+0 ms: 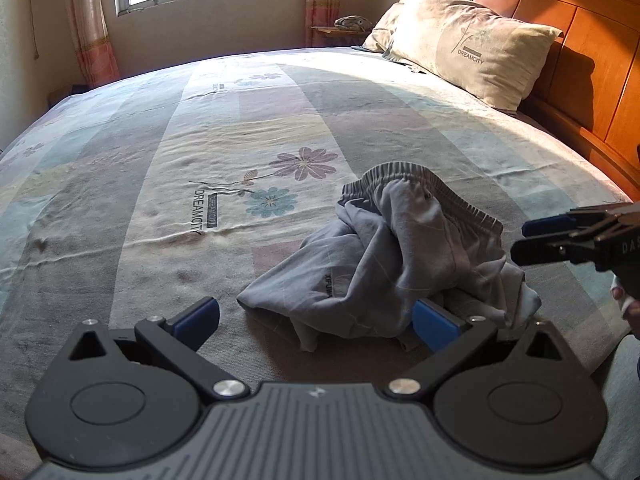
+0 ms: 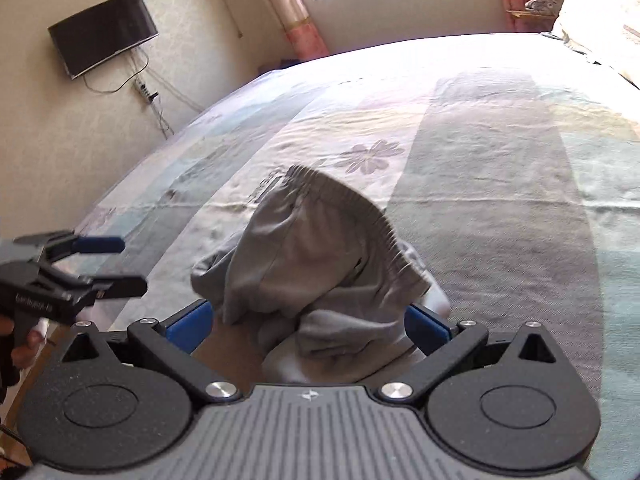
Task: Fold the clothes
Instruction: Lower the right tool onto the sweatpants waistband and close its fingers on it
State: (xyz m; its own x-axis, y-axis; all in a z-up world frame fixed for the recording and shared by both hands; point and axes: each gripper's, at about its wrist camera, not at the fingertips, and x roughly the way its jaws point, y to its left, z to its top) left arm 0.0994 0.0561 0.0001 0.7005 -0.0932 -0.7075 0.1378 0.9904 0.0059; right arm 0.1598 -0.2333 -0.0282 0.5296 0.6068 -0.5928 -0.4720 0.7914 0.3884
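My left claw [image 1: 316,320] stands apart, empty, its right pad partly hidden behind the crumpled grey shorts [image 1: 384,264] on the bed [image 1: 160,160]. My right claw [image 2: 308,326] also stands apart over the heap; the garment's near edge is cut off behind it. The pillow [image 1: 472,36] lies beyond, against the headboard [image 1: 580,40].
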